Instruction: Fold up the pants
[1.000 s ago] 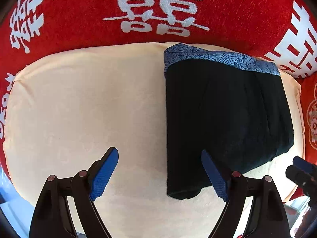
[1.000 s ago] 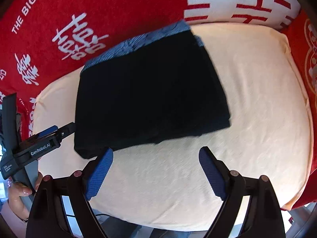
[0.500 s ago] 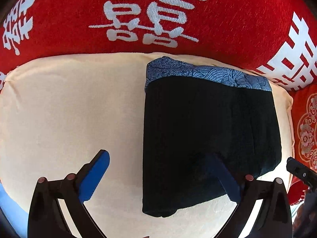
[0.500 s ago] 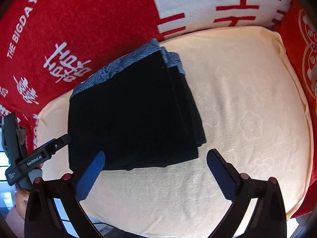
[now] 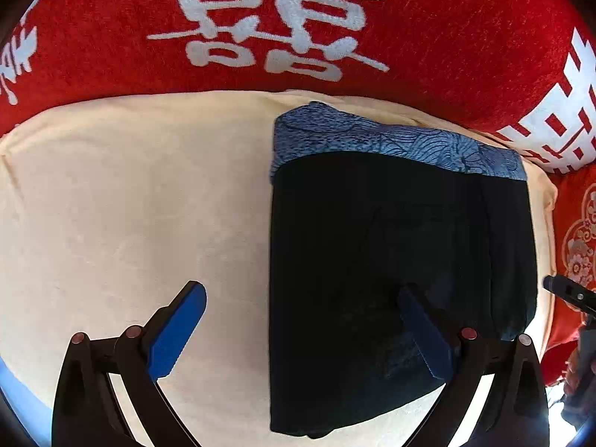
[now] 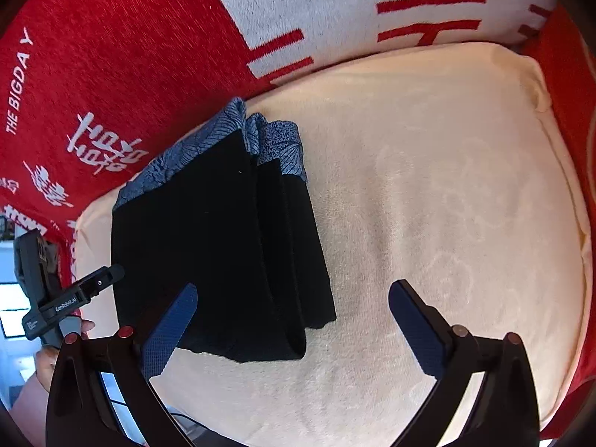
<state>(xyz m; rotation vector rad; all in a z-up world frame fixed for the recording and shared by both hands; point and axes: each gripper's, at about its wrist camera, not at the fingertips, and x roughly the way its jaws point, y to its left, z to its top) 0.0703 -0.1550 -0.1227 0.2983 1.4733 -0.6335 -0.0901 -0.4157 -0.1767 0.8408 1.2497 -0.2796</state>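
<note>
In the left wrist view, the folded pants (image 5: 395, 260) lie on the right half of a cream cushion (image 5: 130, 205), black cloth with a blue patterned waistband (image 5: 391, 141) at the far edge, next to the red blanket (image 5: 111, 56) with white characters. The left gripper (image 5: 305, 329) hovers with its jaws spread wide and nothing between them — one blue pad sits over bare cushion, the other over the black cloth. The tip of the other tool shows at the right edge.

In the right wrist view, the pants (image 6: 208, 246) lie as a stacked bundle on the left side of the cushion (image 6: 447, 205), several folded layers visible along its right edge. The right gripper (image 6: 292, 320) is also wide open and empty, its left pad above the bundle's near corner — the right pad over cream cushion. The left gripper (image 6: 111, 273) shows at the far left by the bundle's edge.
</note>
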